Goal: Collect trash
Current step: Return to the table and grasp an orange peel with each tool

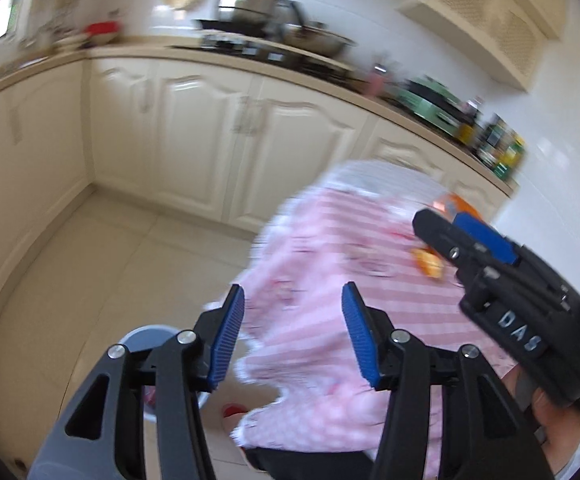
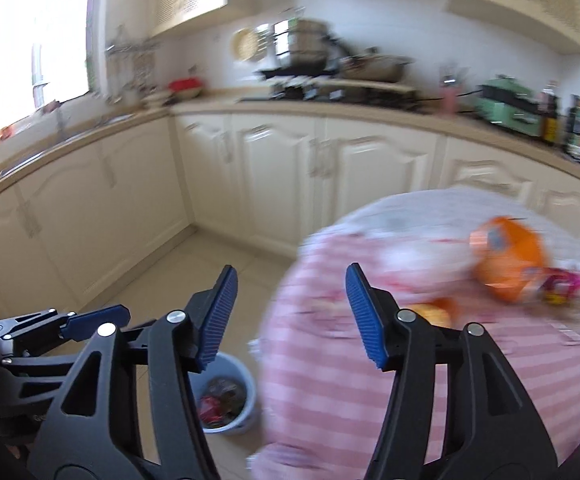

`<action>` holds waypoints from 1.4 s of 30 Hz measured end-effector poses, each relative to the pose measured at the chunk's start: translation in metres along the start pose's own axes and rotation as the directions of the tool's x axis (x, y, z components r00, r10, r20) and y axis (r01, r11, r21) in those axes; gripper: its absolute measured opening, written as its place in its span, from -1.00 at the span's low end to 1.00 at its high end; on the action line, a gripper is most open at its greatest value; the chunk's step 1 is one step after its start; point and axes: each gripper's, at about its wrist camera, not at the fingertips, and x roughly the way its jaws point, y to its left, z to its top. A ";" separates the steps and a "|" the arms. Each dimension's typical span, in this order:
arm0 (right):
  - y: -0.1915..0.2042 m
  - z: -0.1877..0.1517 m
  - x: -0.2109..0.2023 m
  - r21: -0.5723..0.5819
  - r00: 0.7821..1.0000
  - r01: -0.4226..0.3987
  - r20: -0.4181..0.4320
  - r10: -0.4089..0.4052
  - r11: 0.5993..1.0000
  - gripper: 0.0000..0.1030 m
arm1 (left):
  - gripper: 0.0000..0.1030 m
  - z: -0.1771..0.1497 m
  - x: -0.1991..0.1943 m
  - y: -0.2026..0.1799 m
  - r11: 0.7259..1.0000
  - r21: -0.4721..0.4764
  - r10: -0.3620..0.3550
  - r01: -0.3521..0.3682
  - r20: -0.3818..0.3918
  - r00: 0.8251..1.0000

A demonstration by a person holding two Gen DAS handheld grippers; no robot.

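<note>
Here both the left gripper point(image 1: 293, 334) and the right gripper point(image 2: 290, 316) hang spread wide and hold nothing above the round table with pink striped cloth point(image 2: 470, 368), where the crumpled orange snack bag point(image 2: 508, 258) lies (blurred), and the grey plastic bin point(image 2: 225, 400) with trash stands on the floor beside it.
</note>
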 end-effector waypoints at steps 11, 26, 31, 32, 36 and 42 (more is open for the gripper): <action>-0.138 -0.019 -0.010 0.158 0.984 0.174 -0.065 -0.166 0.972 0.17 | -0.03 0.002 0.082 -0.135 0.972 0.219 -0.056 0.085 -0.136 0.989; -0.155 -0.026 0.014 0.183 0.985 0.144 -0.120 -0.124 0.972 0.25 | -0.43 0.014 0.131 -0.143 0.968 0.238 -0.028 0.078 -0.204 0.979; -0.144 -0.023 0.020 0.153 0.982 0.136 -0.151 -0.113 0.979 0.25 | -0.44 0.008 0.106 -0.126 0.976 0.204 -0.042 0.071 -0.146 0.988; -0.139 -0.022 0.023 0.146 0.981 0.131 -0.160 -0.108 0.981 0.25 | -0.44 0.008 0.098 -0.118 0.980 0.193 -0.033 0.057 -0.126 0.992; -0.114 -0.017 0.041 0.114 0.975 0.087 -0.214 -0.061 0.990 0.25 | -0.44 0.011 0.079 -0.091 0.989 0.145 -0.003 0.015 -0.083 0.997; -0.091 -0.017 0.094 0.090 0.937 0.076 -0.348 -0.040 0.993 0.26 | -0.44 0.016 0.058 -0.054 0.996 0.091 0.024 -0.019 -0.053 0.998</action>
